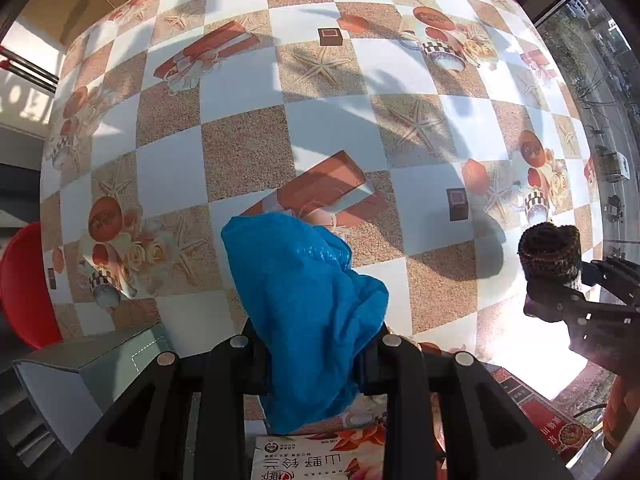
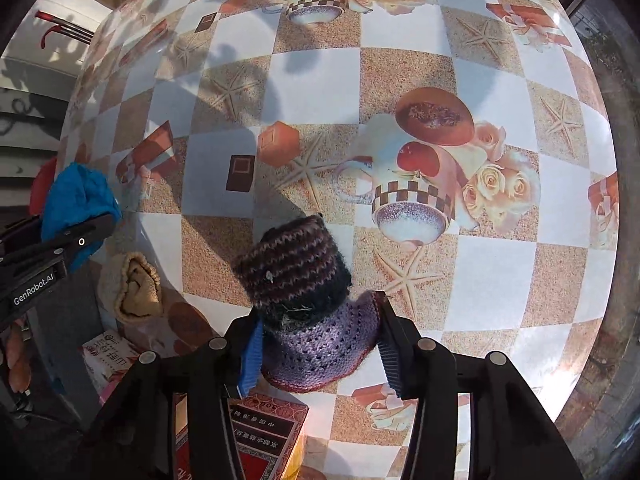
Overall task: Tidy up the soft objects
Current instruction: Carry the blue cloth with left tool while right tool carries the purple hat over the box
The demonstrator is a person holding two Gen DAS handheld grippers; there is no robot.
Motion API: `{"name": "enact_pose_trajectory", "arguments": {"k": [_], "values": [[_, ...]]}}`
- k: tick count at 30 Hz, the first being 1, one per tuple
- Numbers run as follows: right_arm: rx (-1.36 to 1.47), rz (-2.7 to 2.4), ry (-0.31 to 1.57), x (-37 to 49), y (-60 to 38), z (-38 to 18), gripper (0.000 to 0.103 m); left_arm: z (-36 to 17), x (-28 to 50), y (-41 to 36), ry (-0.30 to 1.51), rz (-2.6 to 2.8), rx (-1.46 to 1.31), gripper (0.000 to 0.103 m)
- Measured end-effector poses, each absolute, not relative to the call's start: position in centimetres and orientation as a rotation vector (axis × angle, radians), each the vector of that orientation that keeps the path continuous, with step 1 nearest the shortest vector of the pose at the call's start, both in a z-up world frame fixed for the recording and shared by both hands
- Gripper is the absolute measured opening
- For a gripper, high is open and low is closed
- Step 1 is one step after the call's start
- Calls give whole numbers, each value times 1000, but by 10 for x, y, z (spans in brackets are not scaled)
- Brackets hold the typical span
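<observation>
Both grippers carried soft items above the checked tablecloth (image 2: 400, 72).

Left gripper (image 1: 312, 344) pinched blue cloth (image 1: 304, 304); right gripper (image 2: 320, 340) pinched a knitted hat (image 2: 304, 280). Either could probably slip, since most fabric hung beyond the jaws.

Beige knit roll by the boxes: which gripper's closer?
Left. The left gripper, holding the blue cloth, sits just above the beige knit roll; the right gripper, clamping the purple knit hat, is farther off.
</observation>
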State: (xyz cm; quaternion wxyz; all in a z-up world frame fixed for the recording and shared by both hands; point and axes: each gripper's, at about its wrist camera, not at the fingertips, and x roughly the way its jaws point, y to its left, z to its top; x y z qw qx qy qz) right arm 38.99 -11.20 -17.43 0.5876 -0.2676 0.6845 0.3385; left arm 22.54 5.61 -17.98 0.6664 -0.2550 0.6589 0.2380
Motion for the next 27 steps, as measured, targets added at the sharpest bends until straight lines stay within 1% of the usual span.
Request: {"name": "enact_pose_trajectory", "arguments": {"k": [7, 14, 20, 27], "values": [[-471, 770, 1561, 393, -142, -118, 51, -121, 202, 25, 1390, 523, -516, 31], [-385, 765, 1504, 372, -148, -65, 51, -88, 168, -3, 1333, 534, -502, 31], [-376, 806, 1437, 329, -137, -28, 51, -68, 120, -9, 1282, 560, -528, 31], [-429, 938, 1381, 252, -104, 1, 51, -47, 53, -13, 1237, 630, -548, 31]]}}
